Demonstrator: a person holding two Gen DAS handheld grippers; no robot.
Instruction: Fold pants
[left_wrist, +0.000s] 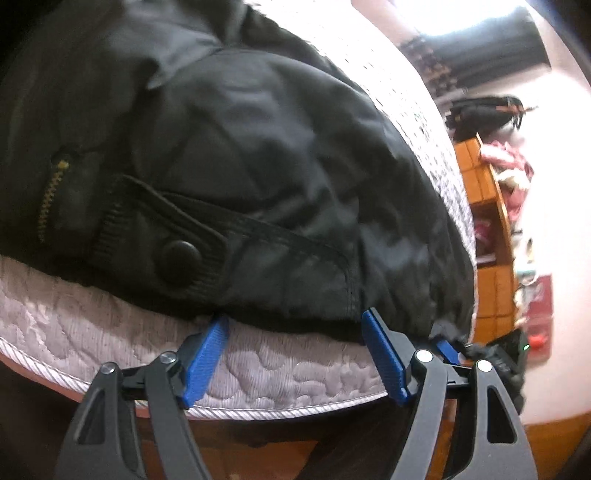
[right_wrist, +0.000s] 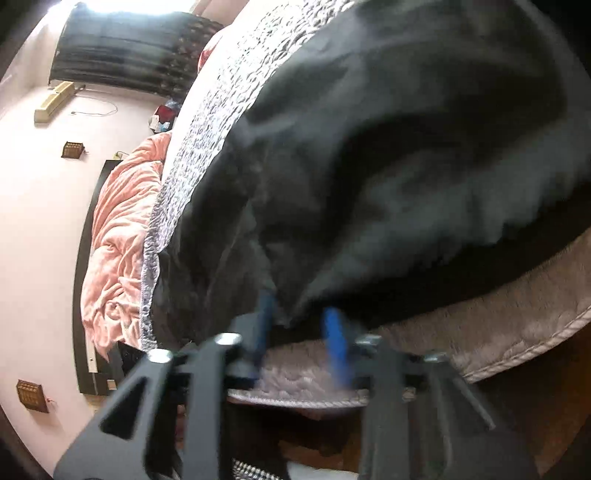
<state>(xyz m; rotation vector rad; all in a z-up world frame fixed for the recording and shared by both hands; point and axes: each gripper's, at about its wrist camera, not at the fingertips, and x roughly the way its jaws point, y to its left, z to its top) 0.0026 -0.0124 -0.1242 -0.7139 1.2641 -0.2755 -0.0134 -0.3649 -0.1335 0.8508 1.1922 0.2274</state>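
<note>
Black pants (left_wrist: 240, 166) lie on a pale quilted mattress (left_wrist: 92, 332), waistband with a black button (left_wrist: 178, 254) and a brass zip (left_wrist: 51, 195) toward me. My left gripper (left_wrist: 291, 325) is open, its blue fingertips at the near hem of the pants, not closed on cloth. In the right wrist view the pants (right_wrist: 388, 166) fill the frame, blurred. My right gripper (right_wrist: 301, 317) is open with its blue fingers at the pants' near edge, cloth hanging between them.
The mattress edge (right_wrist: 303, 398) runs just in front of both grippers. A pink blanket (right_wrist: 122, 229) lies bunched left of the mattress. An orange wooden shelf (left_wrist: 491, 229) with clutter stands at the right. A dark curtain (right_wrist: 125, 51) hangs at the far wall.
</note>
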